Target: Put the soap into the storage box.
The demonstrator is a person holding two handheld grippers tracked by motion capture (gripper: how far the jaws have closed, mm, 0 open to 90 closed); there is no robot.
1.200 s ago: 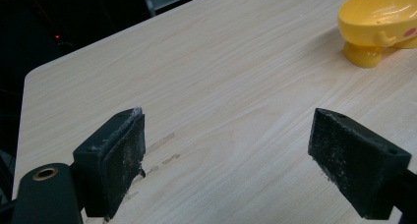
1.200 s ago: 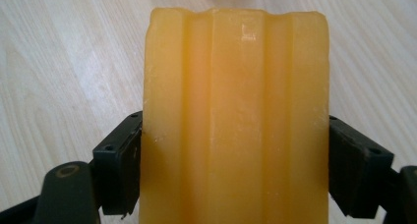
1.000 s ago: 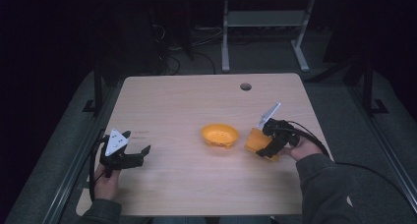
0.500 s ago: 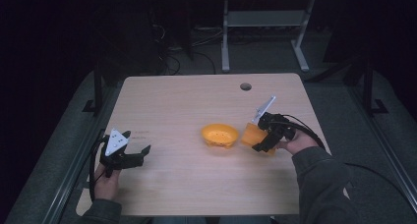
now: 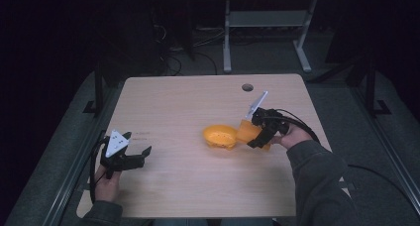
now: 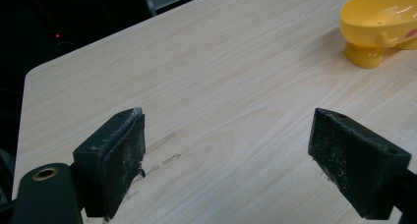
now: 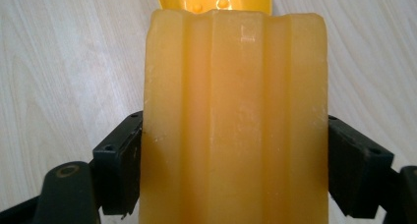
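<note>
While the right gripper (image 5: pixel 258 133) clamps a ribbed orange block (image 7: pixel 235 121) between its jaws, a yellow footed bowl (image 5: pixel 220 136) sits just ahead of the block's far end, left gripper (image 5: pixel 132 155) jaws wide apart over bare wooden table (image 5: pixel 188 107), bowl well off ahead of it, round cable hole (image 5: pixel 247 87) beyond the right gripper.

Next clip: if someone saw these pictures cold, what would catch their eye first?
Probably the ridged orange block clamped in the right gripper, held right beside the yellow footed bowl at mid-table. Next, the left gripper at the table's near left, open with nothing between its jaws, against a dark room.
</note>
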